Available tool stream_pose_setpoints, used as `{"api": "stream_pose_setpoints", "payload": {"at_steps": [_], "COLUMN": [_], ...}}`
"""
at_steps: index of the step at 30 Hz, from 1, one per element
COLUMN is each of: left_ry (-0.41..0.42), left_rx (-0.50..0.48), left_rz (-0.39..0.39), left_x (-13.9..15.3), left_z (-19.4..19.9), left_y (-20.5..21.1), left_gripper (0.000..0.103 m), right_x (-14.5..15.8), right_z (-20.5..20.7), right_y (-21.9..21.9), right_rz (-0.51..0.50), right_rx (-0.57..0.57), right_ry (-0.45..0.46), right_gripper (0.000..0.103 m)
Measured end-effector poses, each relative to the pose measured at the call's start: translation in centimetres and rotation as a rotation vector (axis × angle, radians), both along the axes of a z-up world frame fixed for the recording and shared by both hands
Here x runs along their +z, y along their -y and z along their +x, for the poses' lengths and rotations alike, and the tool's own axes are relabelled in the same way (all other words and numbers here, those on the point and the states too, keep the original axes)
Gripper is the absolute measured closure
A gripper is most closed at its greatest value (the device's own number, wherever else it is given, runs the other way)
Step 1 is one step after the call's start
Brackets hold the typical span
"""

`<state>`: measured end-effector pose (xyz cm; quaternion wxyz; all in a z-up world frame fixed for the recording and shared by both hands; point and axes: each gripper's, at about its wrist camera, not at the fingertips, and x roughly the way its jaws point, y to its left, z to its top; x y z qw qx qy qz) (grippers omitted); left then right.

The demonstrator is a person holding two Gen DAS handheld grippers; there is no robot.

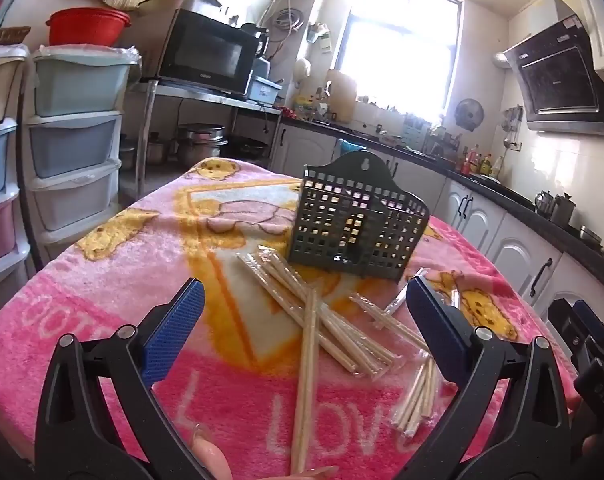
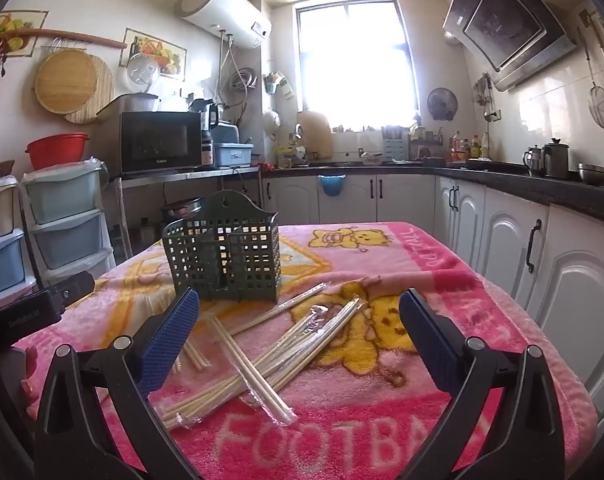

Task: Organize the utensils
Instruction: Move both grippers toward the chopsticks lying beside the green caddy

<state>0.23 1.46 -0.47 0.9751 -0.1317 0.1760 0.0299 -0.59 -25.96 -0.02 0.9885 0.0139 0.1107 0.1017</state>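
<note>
A dark green perforated utensil holder (image 1: pixel 358 224) stands upright on the pink blanket-covered table (image 1: pixel 101 280); it also shows in the right wrist view (image 2: pixel 225 256). Several plastic-wrapped bamboo chopsticks (image 1: pixel 326 320) lie scattered in front of it, also seen in the right wrist view (image 2: pixel 269 356). A pair of bare chopsticks (image 1: pixel 306 384) lies across the pile toward me. My left gripper (image 1: pixel 304 312) is open and empty above the pile. My right gripper (image 2: pixel 299 316) is open and empty above the chopsticks. The right gripper's body shows at the left view's right edge (image 1: pixel 582 344).
Stacked plastic drawers (image 1: pixel 73 140) stand left of the table. A microwave (image 2: pixel 157 142) sits on a metal shelf behind. Kitchen counter and white cabinets (image 2: pixel 542 248) run along the right. A range hood (image 2: pixel 510 20) hangs on the right wall.
</note>
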Motion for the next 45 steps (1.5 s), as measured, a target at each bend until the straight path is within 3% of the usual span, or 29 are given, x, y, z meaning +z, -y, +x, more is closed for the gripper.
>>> {"api": "stream_pose_setpoints", "payload": {"at_steps": [6, 11, 17, 26, 35, 43, 45], "left_ry": [-0.034, -0.009, -0.012, -0.052, -0.173, -0.285, -0.309], "left_rx": [0.027, 0.036, 0.009, -0.032, -0.094, -0.222, -0.244], "left_rz": [-0.022, -0.009, -0.085, -0.127, -0.084, -0.044, -0.038], "left_x": [0.1, 0.5, 0.7, 1.2, 0.8, -0.9, -1.4], "left_z": [0.8, 1.4, 2.9, 5.6, 9.8, 13.5, 14.1], "left_y": [-1.2, -2.4, -4.0, -4.5, -3.4, -0.7, -0.2], "left_gripper": [0.010, 0.010, 0.010, 0.010, 0.010, 0.011, 0.015], "right_x": [0.3, 0.5, 0.5, 0.6, 0.6, -0.5, -0.9], "right_z": [1.1, 2.4, 4.6, 8.9, 11.9, 15.5, 16.4], "right_y": [-1.2, -2.1, -3.0, -2.4, -2.3, -1.2, -0.9], "right_rz": [-0.035, -0.055, -0.076, -0.046, -0.099, -0.080, -0.079], "right_rx": [0.054, 0.110, 0.172, 0.200, 0.203, 0.210, 0.205], "right_ry": [-0.026, -0.076, -0.171, -0.295, -0.335, -0.456, -0.487], "right_gripper": [0.006, 0.006, 0.006, 0.006, 0.007, 0.023, 0.026]}}
